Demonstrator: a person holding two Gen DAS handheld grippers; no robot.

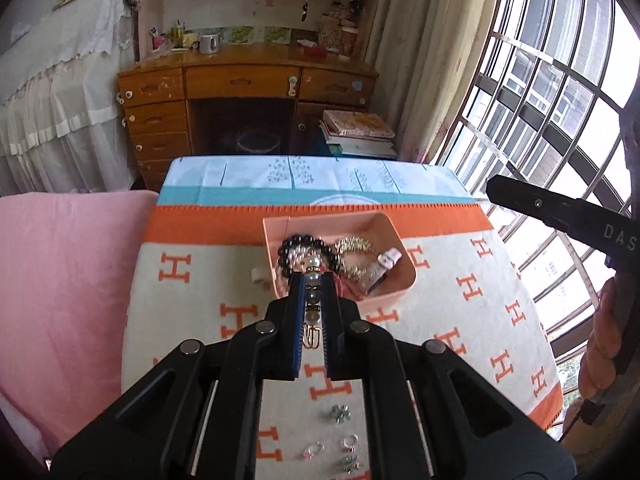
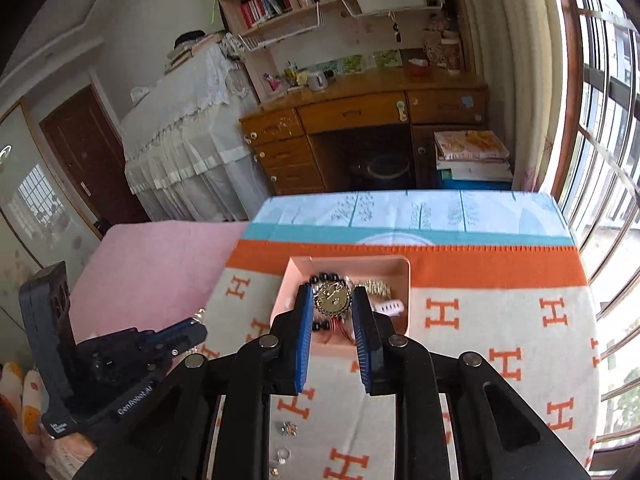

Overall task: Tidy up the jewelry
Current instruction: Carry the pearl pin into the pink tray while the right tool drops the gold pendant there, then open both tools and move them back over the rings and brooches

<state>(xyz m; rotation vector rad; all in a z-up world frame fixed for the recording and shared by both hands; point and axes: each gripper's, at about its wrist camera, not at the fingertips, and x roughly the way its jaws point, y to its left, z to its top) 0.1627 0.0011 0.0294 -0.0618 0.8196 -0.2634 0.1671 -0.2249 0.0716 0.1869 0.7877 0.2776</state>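
Note:
My left gripper [image 1: 312, 280] is shut on a strand of pearl beads [image 1: 312, 294] with a gold clasp, held in the air above the near side of a pink tray [image 1: 320, 221]. In the tray lie a black bead bracelet [image 1: 288, 246], a gold piece [image 1: 354, 246] and a white strap [image 1: 388, 260]. My right gripper [image 2: 332, 296] is shut on a round gold brooch [image 2: 332, 303], its blue pads pressing on both sides, and hangs over the same tray [image 2: 348, 260]. Several small rings [image 1: 340, 414] lie on the blanket below.
The orange-and-cream blanket [image 1: 480, 300] with H marks covers the table. A pink cushion [image 1: 68, 280] lies to the left. A barred window [image 1: 540, 100] is on the right, and a wooden desk [image 1: 240, 80] stands beyond. In the right wrist view the left gripper [image 2: 192, 330] is low on the left.

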